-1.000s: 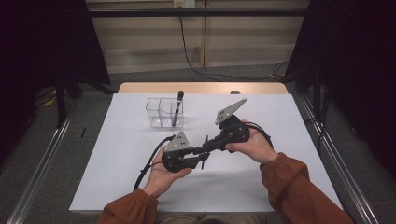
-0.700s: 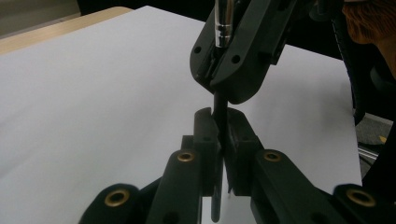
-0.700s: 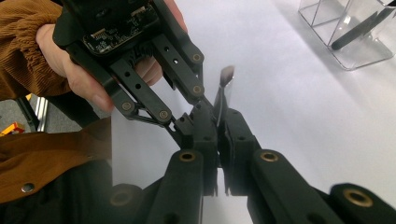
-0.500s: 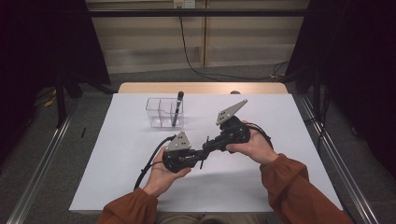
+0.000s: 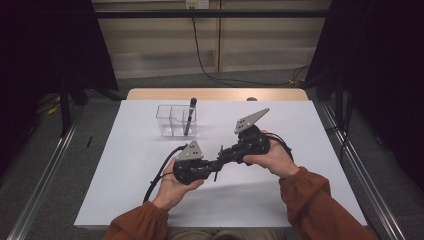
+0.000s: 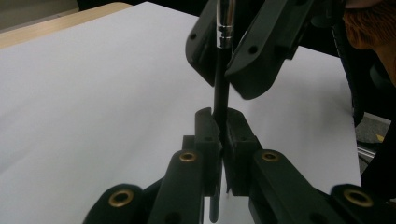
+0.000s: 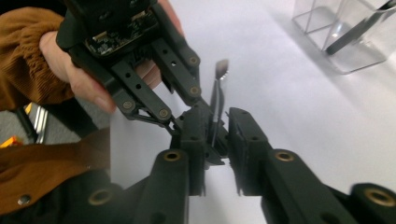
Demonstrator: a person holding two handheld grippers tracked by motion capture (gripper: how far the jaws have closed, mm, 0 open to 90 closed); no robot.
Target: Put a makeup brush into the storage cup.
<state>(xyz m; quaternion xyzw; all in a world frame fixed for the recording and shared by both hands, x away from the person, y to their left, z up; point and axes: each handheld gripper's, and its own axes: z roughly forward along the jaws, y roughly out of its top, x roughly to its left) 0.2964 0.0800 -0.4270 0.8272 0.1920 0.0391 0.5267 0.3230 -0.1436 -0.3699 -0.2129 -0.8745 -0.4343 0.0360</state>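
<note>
High view: white table (image 5: 125, 165) at centre, grey floor (image 5: 45, 165) around it. Left gripper (image 5: 209, 167) pinches a black pen (image 6: 220, 88). Right gripper (image 5: 225, 156), jaws just opening, stands slightly parted around it.

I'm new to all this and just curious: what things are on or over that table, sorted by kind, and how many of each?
Pens: 2, one pen held between the grippers, one black pen standing in the box
Clear plastic box: 1
Handheld grippers: 2, left gripper and right gripper
White table cover: 1
Total: 6
</note>
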